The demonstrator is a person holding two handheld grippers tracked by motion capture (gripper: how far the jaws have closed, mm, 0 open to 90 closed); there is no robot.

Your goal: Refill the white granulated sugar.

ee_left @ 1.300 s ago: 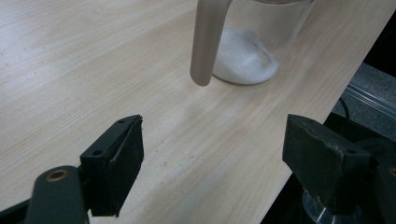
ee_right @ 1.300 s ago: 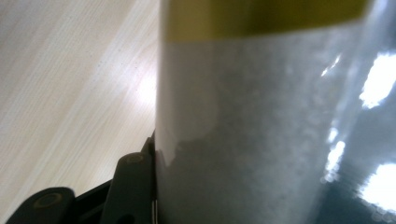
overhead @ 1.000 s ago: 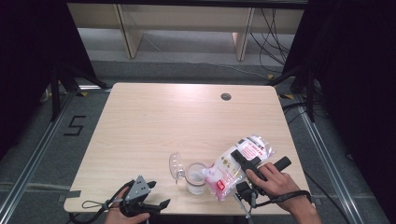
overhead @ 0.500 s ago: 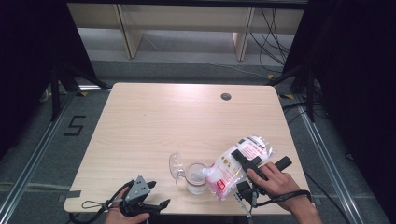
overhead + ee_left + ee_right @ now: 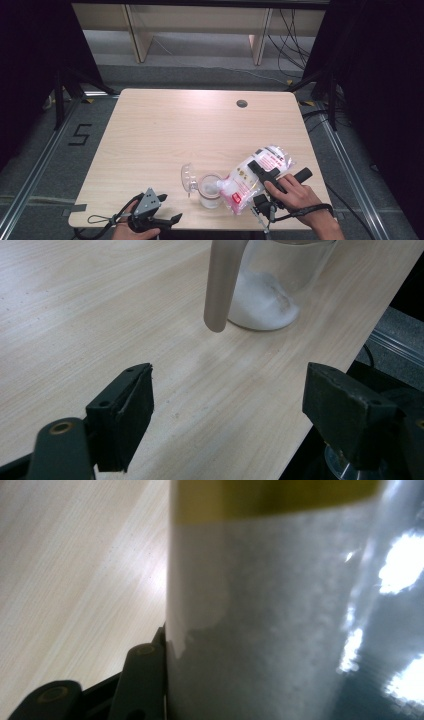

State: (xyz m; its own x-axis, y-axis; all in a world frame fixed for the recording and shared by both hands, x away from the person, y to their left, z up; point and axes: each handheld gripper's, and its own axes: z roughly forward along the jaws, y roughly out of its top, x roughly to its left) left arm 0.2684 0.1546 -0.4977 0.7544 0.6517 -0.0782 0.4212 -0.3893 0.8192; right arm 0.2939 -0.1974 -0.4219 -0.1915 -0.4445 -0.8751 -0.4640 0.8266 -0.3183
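High view, from left to right: at the lower left edge of the frame the left gripper [image 5: 159, 223] rests low over the table [image 5: 165, 135], its jaws spread wide with nothing between them. In the left gripper view the same jaws stand apart, and the glass jar [image 5: 272, 287] with white powder at its bottom is in the upper middle of the frame.

In the high view this jar [image 5: 210, 189] stands at the lower centre, with its clear lid [image 5: 188, 178] hanging open on its left side. Just right of it, the right gripper [image 5: 265, 175] pinches a plastic bag of white powder [image 5: 252, 177]. The long axis of the bag runs from upper right down to lower left, and its low end is at the jar mouth. Whether powder flows now, I cannot tell; the picture is too small.

The pouring depends on this tilt, I think: the jar lies to the lower left of the bag, and the right hand [image 5: 295, 192] is the nearer one.
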